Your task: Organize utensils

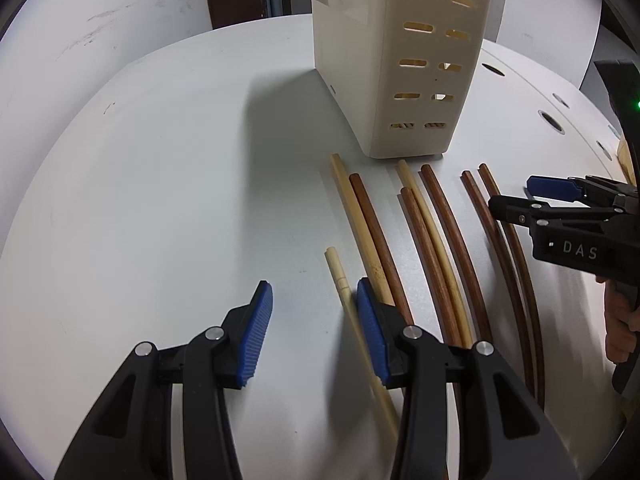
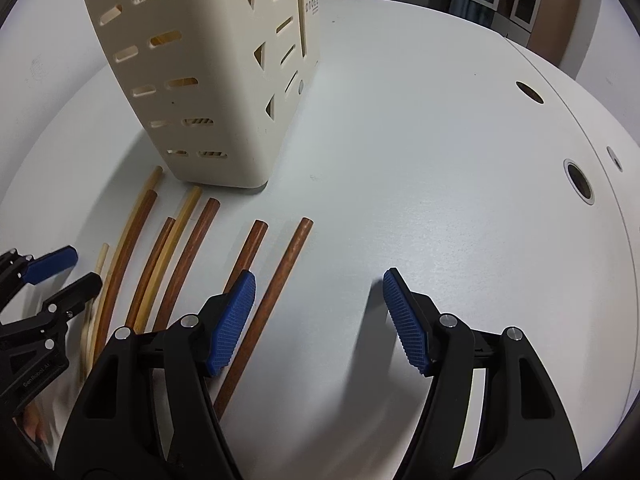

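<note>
Nearest in the left wrist view, the left gripper (image 1: 314,330) has its jaws wide apart and holds nothing; a pale chopstick (image 1: 340,280) lies on the white table (image 1: 160,184) between the blue pads, close to the right-hand pad. In the right wrist view the right gripper (image 2: 320,322) is also spread wide and empty, and one brown chopstick (image 2: 276,292) passes just beside its left pad, inside the gap. Beyond the jaws, the other chopsticks lie side by side on the table, some pale and some brown, with their ends pointing toward the holder: a pale and brown pair (image 1: 368,224), then a group of three (image 1: 430,216), then two thin dark ones (image 1: 492,200) partly under the right gripper. Farther back stands the cream utensil holder (image 1: 384,60), upright, with rows of slots in its walls. Through the slots something wood-coloured shows inside (image 2: 164,40), but I cannot tell what it is. Behind it stand more cream compartments (image 2: 308,20).
</note>
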`<state>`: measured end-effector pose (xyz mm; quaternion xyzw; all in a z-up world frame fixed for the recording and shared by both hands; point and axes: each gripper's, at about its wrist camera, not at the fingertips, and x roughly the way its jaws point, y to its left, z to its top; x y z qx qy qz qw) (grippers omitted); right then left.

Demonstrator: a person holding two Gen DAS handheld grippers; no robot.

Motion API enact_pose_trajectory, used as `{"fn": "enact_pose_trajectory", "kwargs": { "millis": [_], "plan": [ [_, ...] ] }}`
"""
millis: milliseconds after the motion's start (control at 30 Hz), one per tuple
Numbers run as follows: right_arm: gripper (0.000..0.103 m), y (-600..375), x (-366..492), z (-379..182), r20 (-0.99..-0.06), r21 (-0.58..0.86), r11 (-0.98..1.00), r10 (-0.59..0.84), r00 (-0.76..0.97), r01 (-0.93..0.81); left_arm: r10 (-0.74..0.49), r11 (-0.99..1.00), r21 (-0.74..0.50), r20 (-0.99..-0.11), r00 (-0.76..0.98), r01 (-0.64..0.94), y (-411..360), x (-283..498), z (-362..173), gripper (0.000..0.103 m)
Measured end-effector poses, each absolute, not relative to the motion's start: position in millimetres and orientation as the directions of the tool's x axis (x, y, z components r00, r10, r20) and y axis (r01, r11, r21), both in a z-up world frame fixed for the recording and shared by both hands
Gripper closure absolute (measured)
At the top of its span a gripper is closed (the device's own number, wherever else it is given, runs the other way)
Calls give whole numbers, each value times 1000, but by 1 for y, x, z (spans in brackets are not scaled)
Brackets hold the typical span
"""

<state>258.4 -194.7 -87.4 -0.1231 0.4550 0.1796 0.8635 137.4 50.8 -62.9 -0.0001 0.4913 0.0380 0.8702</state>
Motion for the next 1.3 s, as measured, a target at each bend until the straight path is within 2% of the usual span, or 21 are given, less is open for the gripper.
{"fn": "enact_pose_trajectory", "kwargs": {
  "millis": [100, 167, 300, 333, 433, 467, 567, 733, 833, 1300],
  "plan": [
    [46, -192, 255, -85, -841, -50, 903, 192, 506, -427, 59, 997, 31, -870, 490, -65, 51, 141, -62, 60],
    [54, -190, 254, -84, -847, -48, 898, 195, 495, -437, 48, 998, 27, -877, 478, -50, 49, 142, -62, 64],
    [63, -190, 252, -83, -852, -50, 895, 193, 486, -443, 34, 999, 23, -885, 465, -28, 47, 144, -61, 72],
    [67, -190, 251, -82, -853, -49, 894, 194, 485, -445, 33, 999, 26, -885, 464, -23, 46, 144, -61, 76],
    [89, -191, 251, -81, -854, -41, 889, 205, 478, -455, 28, 1000, 26, -890, 456, -10, 43, 149, -61, 89],
    [91, -192, 251, -80, -856, -26, 891, 214, 471, -453, 31, 1000, 26, -892, 451, -17, 44, 150, -60, 95],
    [93, -198, 255, -81, -846, -24, 889, 226, 483, -458, 12, 1000, 2, -891, 453, -22, 50, 154, -60, 99],
    [97, -203, 254, -81, -836, 20, 889, 265, 480, -457, 18, 1000, 13, -890, 457, -12, 51, 155, -60, 99],
    [97, -207, 253, -78, -821, 56, 889, 300, 485, -455, -5, 997, -40, -874, 486, -62, 61, 155, -55, 99],
    [97, -211, 229, -22, -695, 78, 864, 405, 593, -498, 5, 987, -102, -749, 662, -122, 71, 133, 3, 99]
  ]
}}
